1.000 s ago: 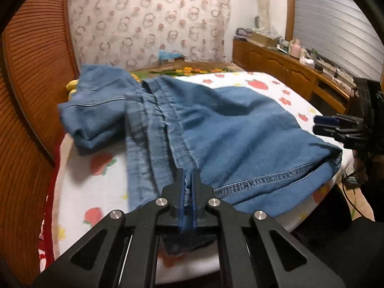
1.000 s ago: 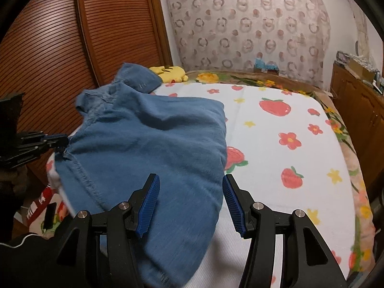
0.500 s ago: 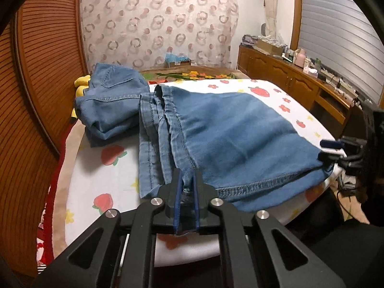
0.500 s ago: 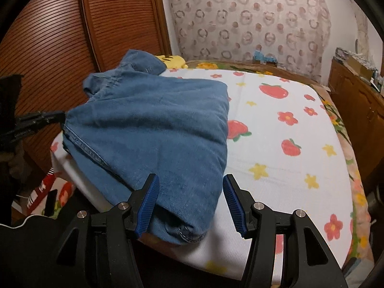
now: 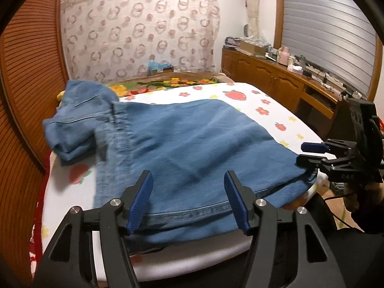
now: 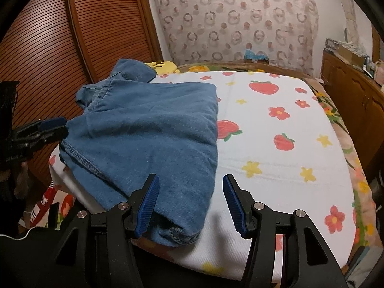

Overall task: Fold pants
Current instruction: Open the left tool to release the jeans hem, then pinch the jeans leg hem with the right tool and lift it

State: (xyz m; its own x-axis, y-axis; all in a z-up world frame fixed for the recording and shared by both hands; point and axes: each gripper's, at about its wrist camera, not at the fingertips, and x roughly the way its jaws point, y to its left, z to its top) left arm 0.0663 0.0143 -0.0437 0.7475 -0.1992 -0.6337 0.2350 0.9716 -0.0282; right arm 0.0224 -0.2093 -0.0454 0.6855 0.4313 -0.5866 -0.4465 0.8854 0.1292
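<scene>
Blue denim pants [image 5: 182,148] lie folded over on the white fruit-print bed cover, hem toward me at the bed's near edge. My left gripper [image 5: 189,201] hovers just over that hem; its jaws are opening and the blue pads touch no cloth. In the right wrist view the same pants [image 6: 148,134] fill the left half of the bed. My right gripper [image 6: 190,202] stands open above their near right corner, nothing pinched. Each gripper shows in the other's view: the right gripper [image 5: 312,154] by the hem's right end, the left gripper [image 6: 54,127] by its left end.
The bed cover [image 6: 276,148] runs bare to the right of the pants. A slatted wooden wardrobe [image 6: 72,48] stands at the left, a wooden sideboard [image 5: 276,81] with clutter at the right. A yellow soft toy [image 6: 165,66] lies behind the pants.
My left gripper let go of the hem and its jaws spread apart. The pants settled flat on the bed. The right gripper stayed open and shifted slightly.
</scene>
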